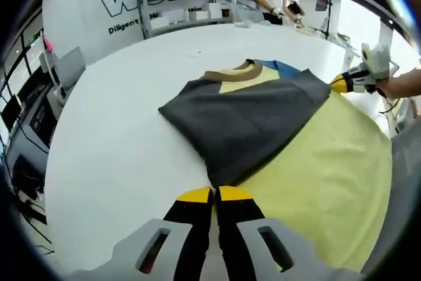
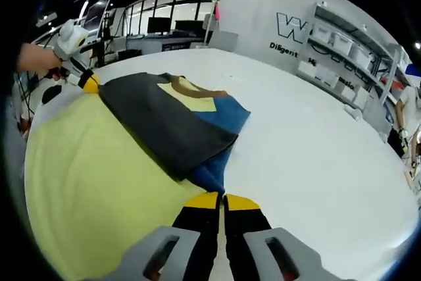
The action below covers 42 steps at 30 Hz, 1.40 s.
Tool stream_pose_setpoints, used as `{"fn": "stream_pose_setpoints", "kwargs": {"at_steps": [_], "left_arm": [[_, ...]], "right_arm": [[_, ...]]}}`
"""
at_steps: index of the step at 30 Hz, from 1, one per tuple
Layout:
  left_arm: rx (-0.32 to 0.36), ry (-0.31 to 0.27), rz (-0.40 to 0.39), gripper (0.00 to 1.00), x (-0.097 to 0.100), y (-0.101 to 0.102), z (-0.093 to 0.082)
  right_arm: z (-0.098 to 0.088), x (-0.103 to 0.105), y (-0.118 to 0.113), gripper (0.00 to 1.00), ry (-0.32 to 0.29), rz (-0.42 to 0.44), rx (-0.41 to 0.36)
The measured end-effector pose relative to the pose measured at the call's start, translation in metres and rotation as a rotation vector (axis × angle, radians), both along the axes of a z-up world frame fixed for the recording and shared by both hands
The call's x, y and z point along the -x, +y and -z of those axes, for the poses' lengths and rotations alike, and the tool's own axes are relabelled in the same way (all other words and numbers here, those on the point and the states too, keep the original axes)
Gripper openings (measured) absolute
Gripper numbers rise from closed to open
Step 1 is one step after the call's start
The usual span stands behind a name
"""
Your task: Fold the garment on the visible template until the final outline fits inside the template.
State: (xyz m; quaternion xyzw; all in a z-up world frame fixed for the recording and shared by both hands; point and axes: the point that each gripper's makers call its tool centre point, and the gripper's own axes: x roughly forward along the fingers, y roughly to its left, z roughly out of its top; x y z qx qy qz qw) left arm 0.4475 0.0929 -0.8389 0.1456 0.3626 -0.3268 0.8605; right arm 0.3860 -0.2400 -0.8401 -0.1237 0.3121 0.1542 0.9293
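Yellow-tipped jaws of the left gripper [image 1: 215,193] press together at the dark grey fold's lower corner; whether cloth is pinched between them I cannot tell. Likewise the right gripper [image 2: 218,200], jaws together, at the blue edge. Soft, matte, the garment [image 1: 263,129] lies flat on the round white table [image 1: 118,156], with bare tabletop wide around it.

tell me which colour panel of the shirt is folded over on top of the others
The dark grey panel lies on top, folded across the garment. The yellow body spreads flat beneath it, and the blue part peeks out from under its edge.
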Motion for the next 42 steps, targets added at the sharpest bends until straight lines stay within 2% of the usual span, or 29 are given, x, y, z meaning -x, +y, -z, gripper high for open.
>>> {"fn": "stream_pose_setpoints", "kwargs": {"at_steps": [1,3,7,15,21,23,31,42], "left_arm": [[0.008,0.007,0.006,0.06,0.001,-0.002,0.000],[-0.003,-0.021,0.029,0.06,0.000,-0.003,-0.004],[0.018,-0.029,0.026,0.08,0.002,-0.003,-0.011],[0.004,-0.046,0.047,0.12,0.018,0.004,-0.017],[0.007,-0.059,0.038,0.20,0.033,0.011,-0.024],[0.014,-0.062,0.032,0.20,0.040,0.015,-0.027],[0.015,-0.063,0.043,0.27,0.076,0.025,-0.031],[0.013,-0.036,0.065,0.30,0.126,0.034,-0.024]], "right_arm": [[0.000,0.000,0.001,0.00,0.003,0.004,-0.013],[-0.002,0.000,0.000,0.00,0.004,0.010,-0.033],[-0.007,0.003,0.002,0.01,-0.017,-0.035,-0.006],[-0.016,0.015,0.006,0.11,-0.021,-0.052,-0.030],[-0.024,0.025,0.009,0.20,-0.026,-0.040,-0.071],[-0.024,0.032,0.010,0.26,-0.015,-0.039,-0.076],[-0.026,0.061,0.011,0.31,0.010,-0.067,-0.086],[-0.033,0.102,0.011,0.34,0.023,-0.105,-0.079]]}}
